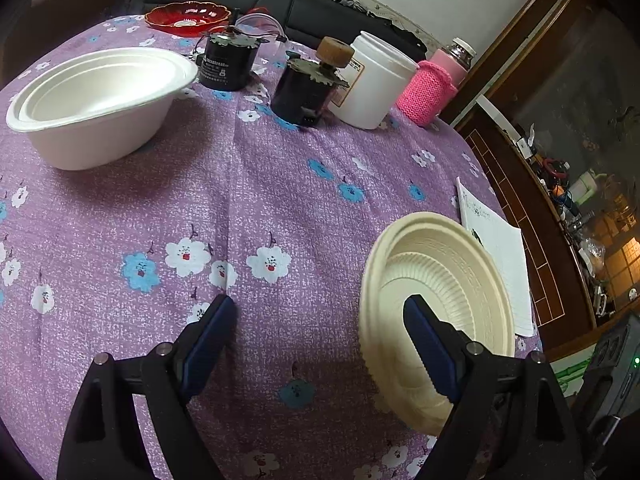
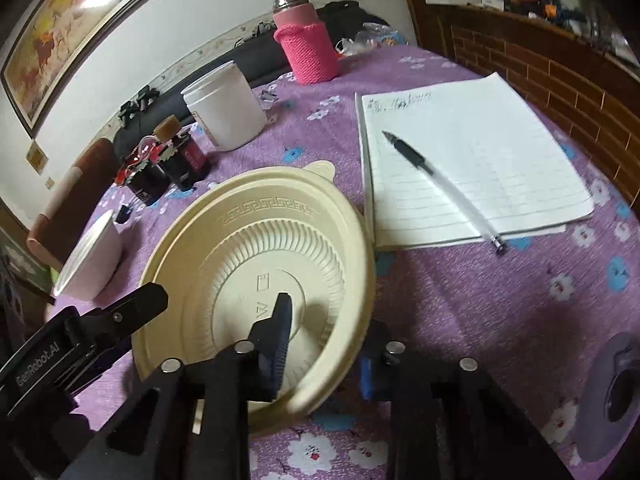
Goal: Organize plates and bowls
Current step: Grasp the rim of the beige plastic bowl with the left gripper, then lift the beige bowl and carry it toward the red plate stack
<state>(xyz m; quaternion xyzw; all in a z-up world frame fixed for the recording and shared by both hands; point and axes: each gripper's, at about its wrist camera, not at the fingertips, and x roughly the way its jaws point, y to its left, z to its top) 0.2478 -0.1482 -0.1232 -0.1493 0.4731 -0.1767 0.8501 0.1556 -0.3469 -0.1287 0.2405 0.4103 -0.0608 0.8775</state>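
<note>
On the purple flowered desk (image 1: pixel 248 184), a white bowl (image 1: pixel 100 104) sits at far left, well apart from the rest. The left tongs (image 1: pixel 316 328) stand wide, nothing between them. To their right, a cream plate (image 2: pixel 256 264) lies just beside a lined notebook (image 2: pixel 472 160) with 1 pen (image 2: pixel 436 176). The right tongs (image 2: pixel 324 344) are narrow, clamped on the plate's near rim.

The plate (image 2: pixel 256 276) rests on the table (image 2: pixel 460 300), its right rim touching the notebook (image 2: pixel 472 160). A pen (image 2: pixel 440 184) lies on the notebook. The bowl (image 1: pixel 100 100) sits well apart at the left. Behind stand a tub (image 1: pixel 376 84) and a bottle (image 2: pixel 304 40).
</note>
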